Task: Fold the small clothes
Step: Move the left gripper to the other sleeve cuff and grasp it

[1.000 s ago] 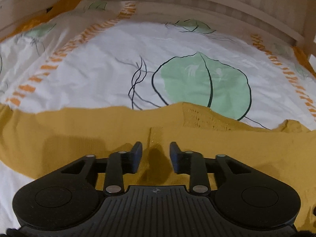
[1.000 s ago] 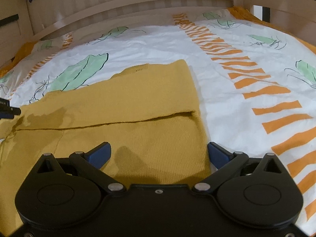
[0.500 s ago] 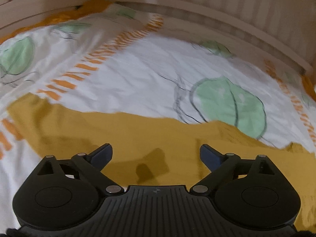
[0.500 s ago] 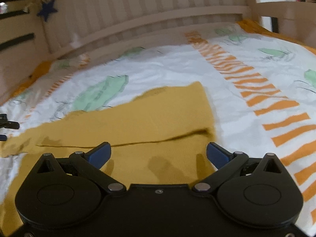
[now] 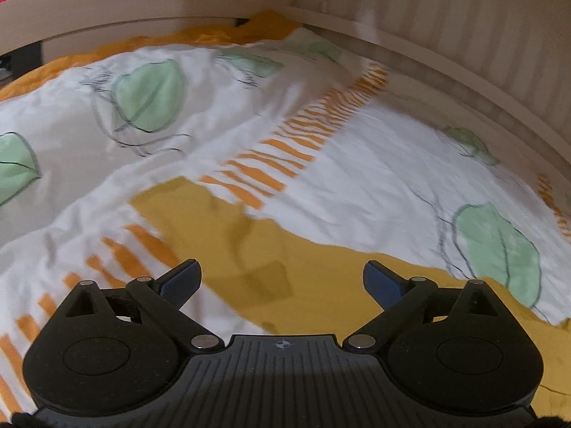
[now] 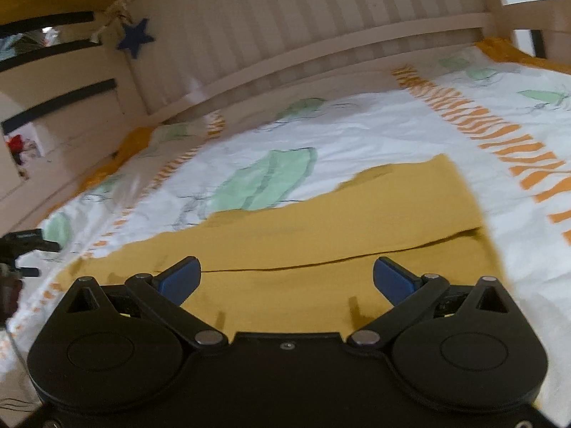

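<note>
Since a second ago your left gripper has let go of the mustard garment and slid sideways, so in the left wrist view its jaws stand wide apart with nothing between them, hanging above the sleeve end that lies flat across the leaf-print bedcover. To do this step well, bring that gripper low over the sleeve end, pinch only the top layer near its edge, and carry it across the body in one level sweep so the cloth does not bunch. Much of this view is smeared by motion, and the gripper's own body hides the near part of the garment. In the right wrist view your right gripper is also spread wide and empty, tilted up from where it was, above the garment's body, where one flap already lies over the lower layer along a dark fold line. Keep it ready to pin that fold while the other side comes over. The left gripper shows only as a dark sliver at the frame's edge, the hem nearest you is cut off, and you cannot tell whether the far edge sits square.
</note>
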{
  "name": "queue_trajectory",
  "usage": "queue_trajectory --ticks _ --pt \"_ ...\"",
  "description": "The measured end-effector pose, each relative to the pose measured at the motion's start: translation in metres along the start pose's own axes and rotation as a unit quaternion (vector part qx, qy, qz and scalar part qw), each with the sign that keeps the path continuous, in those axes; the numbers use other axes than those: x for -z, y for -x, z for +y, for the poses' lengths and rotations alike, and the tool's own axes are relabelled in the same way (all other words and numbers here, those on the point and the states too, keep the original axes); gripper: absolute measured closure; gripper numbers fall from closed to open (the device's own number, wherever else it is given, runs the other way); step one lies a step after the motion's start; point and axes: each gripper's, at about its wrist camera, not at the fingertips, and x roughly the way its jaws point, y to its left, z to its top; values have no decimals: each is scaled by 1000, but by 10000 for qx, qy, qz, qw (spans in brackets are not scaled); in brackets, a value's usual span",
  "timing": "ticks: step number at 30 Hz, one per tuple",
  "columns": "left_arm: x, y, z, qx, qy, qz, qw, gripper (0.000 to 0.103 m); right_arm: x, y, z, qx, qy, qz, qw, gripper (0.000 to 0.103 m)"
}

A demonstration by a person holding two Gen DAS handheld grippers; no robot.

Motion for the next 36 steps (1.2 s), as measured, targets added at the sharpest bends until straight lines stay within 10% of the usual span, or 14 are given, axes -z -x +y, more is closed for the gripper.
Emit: queue_trajectory --ticks 36 --pt "-32 -90 132 355 1721 204 9842 4 31 -41 133 -654 577 634 9942 0"
